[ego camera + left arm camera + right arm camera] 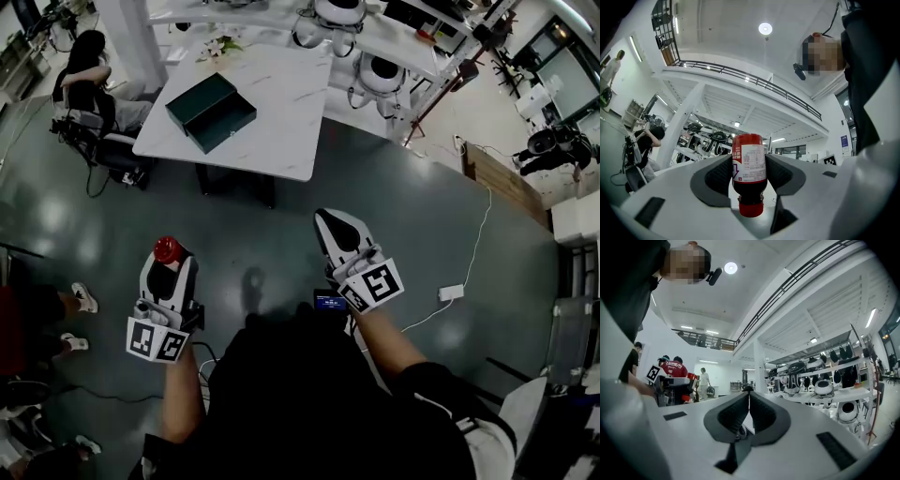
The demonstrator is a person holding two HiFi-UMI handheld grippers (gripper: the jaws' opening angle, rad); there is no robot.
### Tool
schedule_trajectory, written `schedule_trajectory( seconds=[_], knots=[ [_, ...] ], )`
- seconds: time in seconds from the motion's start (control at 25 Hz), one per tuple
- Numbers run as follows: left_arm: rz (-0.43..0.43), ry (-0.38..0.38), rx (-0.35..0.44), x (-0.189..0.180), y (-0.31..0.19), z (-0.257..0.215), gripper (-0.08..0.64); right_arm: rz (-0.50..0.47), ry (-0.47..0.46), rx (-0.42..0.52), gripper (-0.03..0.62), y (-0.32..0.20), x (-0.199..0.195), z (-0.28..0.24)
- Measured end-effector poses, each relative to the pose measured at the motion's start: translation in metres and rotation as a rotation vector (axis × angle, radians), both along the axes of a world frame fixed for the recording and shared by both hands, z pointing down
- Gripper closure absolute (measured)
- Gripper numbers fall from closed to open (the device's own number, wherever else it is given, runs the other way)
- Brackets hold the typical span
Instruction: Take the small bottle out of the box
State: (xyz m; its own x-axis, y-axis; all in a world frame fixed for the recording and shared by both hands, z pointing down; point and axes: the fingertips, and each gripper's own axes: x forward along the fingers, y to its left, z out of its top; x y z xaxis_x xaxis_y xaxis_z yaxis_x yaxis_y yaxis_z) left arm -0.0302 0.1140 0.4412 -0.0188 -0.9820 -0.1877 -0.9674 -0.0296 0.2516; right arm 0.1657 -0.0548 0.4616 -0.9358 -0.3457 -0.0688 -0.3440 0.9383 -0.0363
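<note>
The left gripper (749, 176) clamps its fingers (717, 176) on an inverted red small bottle (749, 166).

**A:** What do the handheld tools look like?

**B:** A white, rounded plastic left gripper (169, 264) and a matching right gripper (335, 225), with dark grey ribbed pads (729, 416). Each carries a white cube with black square markers (156, 339).

**A:** And the clothing?

**B:** A black short-sleeved top (309, 394).

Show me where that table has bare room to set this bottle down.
The white table is bare right of the dark green box, out to its right and near edges. The box crowds the near-left corner; flowers sit at the far end.
</note>
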Motion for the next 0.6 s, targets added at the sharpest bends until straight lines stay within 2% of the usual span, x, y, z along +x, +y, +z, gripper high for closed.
schedule_trajectory(
  seconds=[0.28,0.6],
  knots=[
    [0.009,-0.004,-0.034,0.028,-0.022,-0.015,0.328,-0.055,0.008,-0.012,0.558,-0.019,0.018,-0.002],
    [0.020,0.000,-0.059,0.043,-0.034,-0.015,0.328,-0.100,-0.001,-0.041,0.558,-0.020,0.027,0.005]
  ],
)
